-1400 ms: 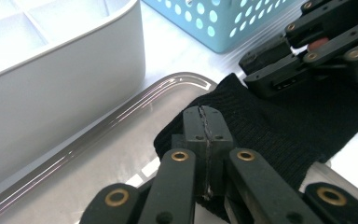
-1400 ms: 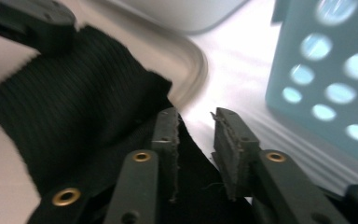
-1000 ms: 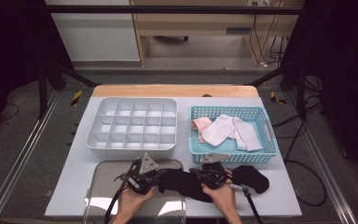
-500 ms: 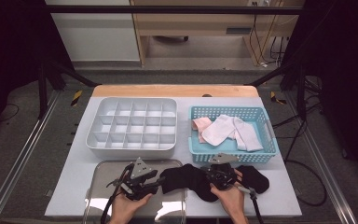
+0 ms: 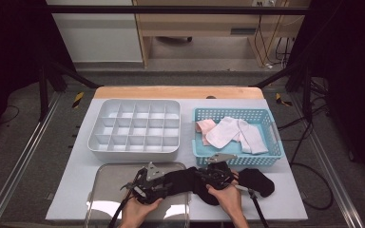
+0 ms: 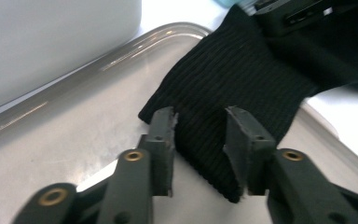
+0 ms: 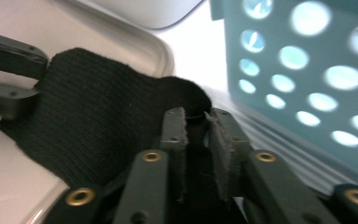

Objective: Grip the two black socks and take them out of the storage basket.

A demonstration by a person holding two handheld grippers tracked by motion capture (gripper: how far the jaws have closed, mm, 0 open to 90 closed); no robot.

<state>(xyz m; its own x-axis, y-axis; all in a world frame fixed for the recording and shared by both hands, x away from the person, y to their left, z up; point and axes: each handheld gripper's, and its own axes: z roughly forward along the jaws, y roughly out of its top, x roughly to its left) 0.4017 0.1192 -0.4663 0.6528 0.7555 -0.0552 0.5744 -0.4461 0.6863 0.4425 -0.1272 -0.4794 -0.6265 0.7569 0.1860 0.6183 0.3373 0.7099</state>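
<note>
A black sock (image 5: pixel 190 180) lies at the bench's near edge, its ribbed cuff over the metal tray's (image 5: pixel 109 190) rim. The left gripper (image 6: pixel 199 135) has its jaws apart astride the cuff, having just narrowed. The right gripper (image 7: pixel 196 140) has been easing open, sock fabric still between its jaws. The sock's middle is hidden beneath hands; the blue basket (image 5: pixel 271 156) crowds close behind.

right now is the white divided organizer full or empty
Empty: from the high view every compartment of the white divided organizer shows only its bare floor, with no socks in it.
</note>
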